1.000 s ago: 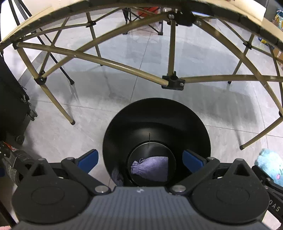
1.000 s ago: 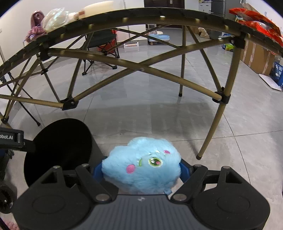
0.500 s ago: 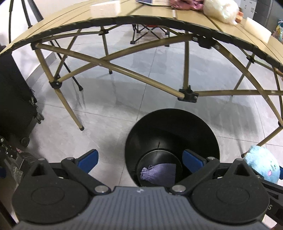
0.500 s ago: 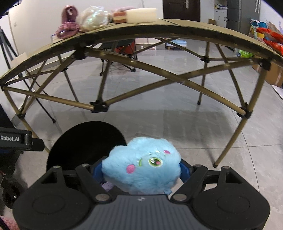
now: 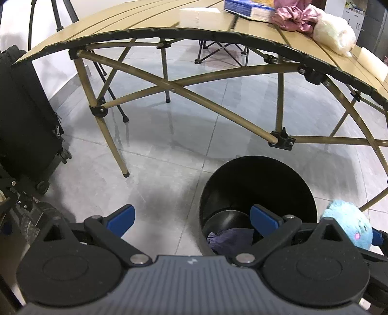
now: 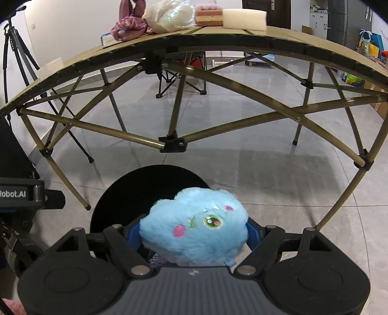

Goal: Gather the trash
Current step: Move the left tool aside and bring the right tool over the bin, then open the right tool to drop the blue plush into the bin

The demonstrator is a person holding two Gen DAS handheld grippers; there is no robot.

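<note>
A round black trash bin (image 5: 257, 179) stands on the grey floor in front of a folding table. A purple cloth (image 5: 230, 237) lies at its bottom. My left gripper (image 5: 191, 218) is open and empty, its right finger over the bin's mouth. My right gripper (image 6: 194, 232) is shut on a fluffy blue plush toy (image 6: 196, 227) with pink cheeks and a green eye. It holds the toy above the near rim of the bin (image 6: 135, 191). The plush (image 5: 346, 225) also shows at the right edge of the left wrist view.
A tan folding table (image 5: 145, 21) carries a pink cloth (image 5: 293, 17), a pale bag (image 5: 332, 31), a sponge (image 6: 209, 15) and a foam block (image 6: 245, 17). Its crossed legs (image 6: 173, 143) stand just behind the bin. A black wheeled case (image 5: 26, 121) is on the left.
Both grippers have pulled back and risen, so the tabletop and its objects have come into view. The bin has shifted right in the left view. The plush stays gripped.
</note>
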